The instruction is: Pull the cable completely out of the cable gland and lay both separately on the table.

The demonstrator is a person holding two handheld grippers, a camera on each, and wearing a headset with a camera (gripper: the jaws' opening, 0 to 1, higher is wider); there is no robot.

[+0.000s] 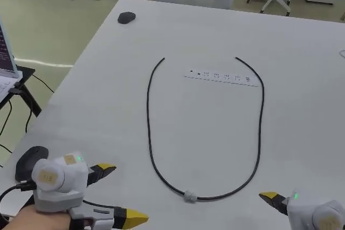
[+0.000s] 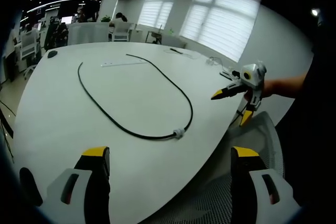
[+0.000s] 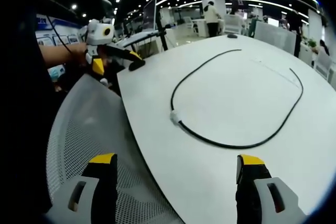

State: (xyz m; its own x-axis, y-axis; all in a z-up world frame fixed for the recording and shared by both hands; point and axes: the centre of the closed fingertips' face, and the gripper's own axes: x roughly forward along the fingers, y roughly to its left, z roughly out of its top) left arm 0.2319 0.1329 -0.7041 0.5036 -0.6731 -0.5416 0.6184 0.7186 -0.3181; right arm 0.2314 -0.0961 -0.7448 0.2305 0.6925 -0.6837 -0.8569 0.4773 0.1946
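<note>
- Your left gripper (image 1: 121,193) is over the near edge of the surface (image 1: 97,95), close to its left edge. The fingers are spread wide with nothing between them.
- Your right gripper (image 3: 176,159) is over the same near edge, further toward the right. Its own view shows the fingers wide apart and holding nothing.
- The cable gland (image 1: 190,196), a small pale grey piece, lies flat on the surface just inside the near edge, between your two grippers and touching neither.
- The black cable (image 1: 149,111) runs through the gland and lies in a long U, with the gland at the bottom of the bend. Both arms reach toward the far edge, well apart from each other.
- A white power strip (image 1: 221,77) lies across the open end of the U. One cable end stops just to the left of it and the other passes its right end.
- A dark mouse (image 1: 126,18) sits near the far left corner of the surface.
- A white mesh chair (image 3: 89,129) stands just below the near edge, under your right gripper.
</note>
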